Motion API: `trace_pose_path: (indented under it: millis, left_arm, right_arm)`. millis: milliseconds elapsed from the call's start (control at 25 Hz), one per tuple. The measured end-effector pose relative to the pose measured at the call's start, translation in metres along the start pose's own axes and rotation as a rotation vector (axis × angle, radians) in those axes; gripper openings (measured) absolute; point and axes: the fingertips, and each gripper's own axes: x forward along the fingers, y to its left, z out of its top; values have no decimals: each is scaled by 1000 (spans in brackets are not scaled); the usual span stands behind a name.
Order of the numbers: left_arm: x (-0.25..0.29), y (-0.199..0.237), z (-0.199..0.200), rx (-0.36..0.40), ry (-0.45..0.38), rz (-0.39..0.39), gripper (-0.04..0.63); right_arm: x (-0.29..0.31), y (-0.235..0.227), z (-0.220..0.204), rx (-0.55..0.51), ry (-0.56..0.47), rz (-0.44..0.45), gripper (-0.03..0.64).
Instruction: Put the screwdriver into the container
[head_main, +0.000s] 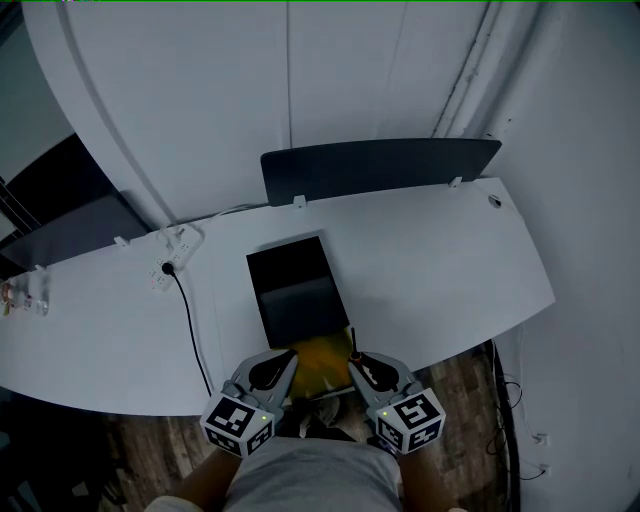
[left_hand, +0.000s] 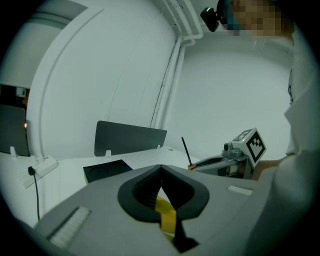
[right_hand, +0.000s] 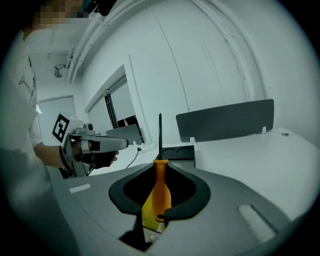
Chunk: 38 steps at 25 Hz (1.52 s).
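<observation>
**Orange-handled screwdriver (right_hand: 160, 195) clamped in the right hand-held gripper (right_hand: 160, 167).**
It is held upright, likely for lowering into the black rectangular container (head_main: 297, 285); the left hand-held gripper (left_hand: 160, 172) is closed, empty.

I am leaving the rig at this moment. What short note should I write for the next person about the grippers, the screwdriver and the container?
Left gripper: jaws together, holding nothing.
Right gripper: shut on the screwdriver at its orange handle, shaft pointing up.
Container: black, on the white desk, just ahead of both grippers.
Done: the screwdriver is in the grip.
Left: carry it forward over the container and release it inside.
</observation>
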Motion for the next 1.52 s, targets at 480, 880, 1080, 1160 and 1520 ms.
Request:
trace_pose_path:
  millis: [480,880,1080,1160,1520]
  left_arm:
    - [12,18,-12,-9,45,-26,0]
    - [14,36,-26,-27,66,-15,0]
    - [15,43,-32,-22,73,-11,0]
    - [16,45,-34,-29,74,-9,0]
    - [18,46,-47,-51,95,-11,0]
  right_arm:
    - [23,-10,-14,-39,91,-9,86]
    - [43,-15,-31,-45,161,7,86]
    - [53,-13,-40,-71,199,14,86]
    - [56,-13,-44,-85,216,18,86]
    - [70,-13,-60,-111,265,31,86]
